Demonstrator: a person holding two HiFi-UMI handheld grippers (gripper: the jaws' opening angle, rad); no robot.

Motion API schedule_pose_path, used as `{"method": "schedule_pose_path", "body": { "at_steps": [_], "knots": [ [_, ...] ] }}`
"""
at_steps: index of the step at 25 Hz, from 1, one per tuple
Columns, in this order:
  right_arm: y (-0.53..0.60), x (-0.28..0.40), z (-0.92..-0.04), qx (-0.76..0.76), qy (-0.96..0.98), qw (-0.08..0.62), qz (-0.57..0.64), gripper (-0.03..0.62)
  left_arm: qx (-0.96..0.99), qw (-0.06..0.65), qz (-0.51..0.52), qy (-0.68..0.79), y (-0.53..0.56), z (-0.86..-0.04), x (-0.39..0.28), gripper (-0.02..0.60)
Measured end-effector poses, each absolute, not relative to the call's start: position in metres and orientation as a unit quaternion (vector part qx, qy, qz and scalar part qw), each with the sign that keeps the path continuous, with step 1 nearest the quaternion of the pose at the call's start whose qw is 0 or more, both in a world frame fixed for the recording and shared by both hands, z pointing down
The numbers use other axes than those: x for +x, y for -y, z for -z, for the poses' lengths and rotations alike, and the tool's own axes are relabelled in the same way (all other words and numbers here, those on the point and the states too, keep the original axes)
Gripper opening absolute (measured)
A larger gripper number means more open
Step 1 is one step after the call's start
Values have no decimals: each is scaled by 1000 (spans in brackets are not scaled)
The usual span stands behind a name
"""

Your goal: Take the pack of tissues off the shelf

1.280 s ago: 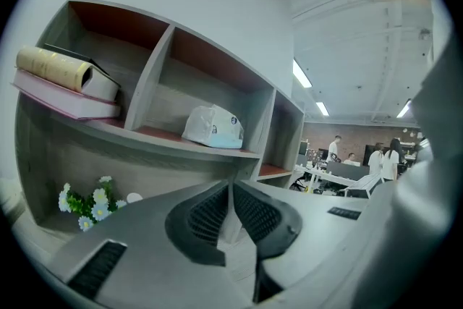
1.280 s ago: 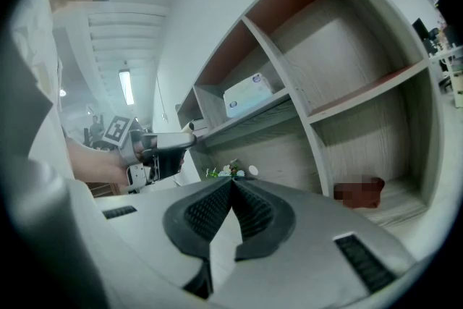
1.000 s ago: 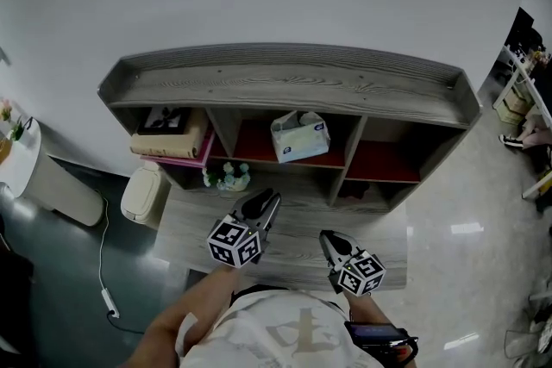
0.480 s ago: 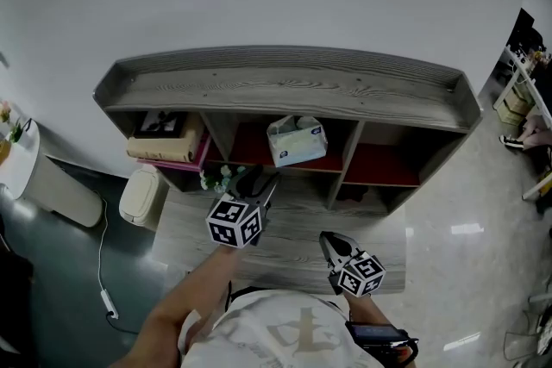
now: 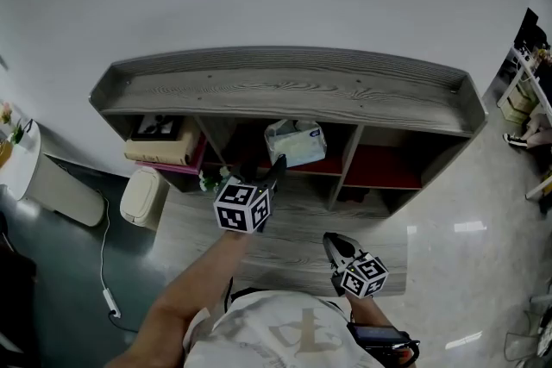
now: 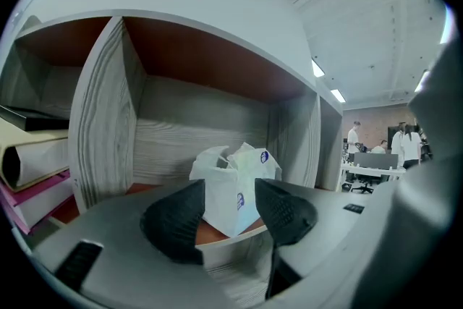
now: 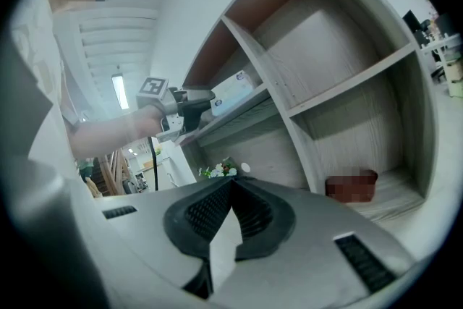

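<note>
The pack of tissues (image 5: 296, 142), white with small blue marks, stands in the middle compartment of the grey wooden shelf (image 5: 285, 86), on its red-brown board. My left gripper (image 5: 269, 171) is stretched out to that compartment's front edge. In the left gripper view its jaws are opening, and the pack (image 6: 235, 184) shows in the gap just beyond the black pads (image 6: 177, 217), untouched. My right gripper (image 5: 335, 245) hangs back low near my body, its jaws shut with nothing in them (image 7: 231, 188). From there the pack (image 7: 231, 92) shows on the shelf board beside the left gripper (image 7: 189, 102).
Books (image 5: 164, 144) lie stacked in the left compartment. A white bin (image 5: 142, 196) and a small bunch of flowers (image 5: 211, 178) stand at the shelf's lower left. A brown thing (image 7: 351, 186) sits in a lower right compartment. A cable (image 5: 105, 271) lies on the floor.
My left gripper has reached forward and up from near my body to the middle compartment, and its jaws have spread. The right gripper has stayed put.
</note>
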State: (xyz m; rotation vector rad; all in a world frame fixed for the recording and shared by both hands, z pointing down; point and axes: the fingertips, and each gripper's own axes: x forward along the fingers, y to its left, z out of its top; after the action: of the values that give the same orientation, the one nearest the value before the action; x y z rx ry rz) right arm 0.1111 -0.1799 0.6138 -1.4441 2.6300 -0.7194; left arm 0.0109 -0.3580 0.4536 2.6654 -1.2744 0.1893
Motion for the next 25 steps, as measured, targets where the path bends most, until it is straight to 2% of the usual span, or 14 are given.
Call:
{"method": "schedule_pose_path", "body": {
  "at_steps": [10, 17, 25],
  "knots": [
    [183, 119, -616, -471, -849, 31, 237, 5, 878, 89, -105, 458, 376, -461, 20, 227],
    [183, 124, -620, -473, -846, 32, 242, 5, 871, 93, -106, 470, 382, -463, 15, 141],
    [182, 126, -621, -475, -846, 28, 241, 5, 876, 93, -87, 466, 379, -460, 11, 103]
  ]
}}
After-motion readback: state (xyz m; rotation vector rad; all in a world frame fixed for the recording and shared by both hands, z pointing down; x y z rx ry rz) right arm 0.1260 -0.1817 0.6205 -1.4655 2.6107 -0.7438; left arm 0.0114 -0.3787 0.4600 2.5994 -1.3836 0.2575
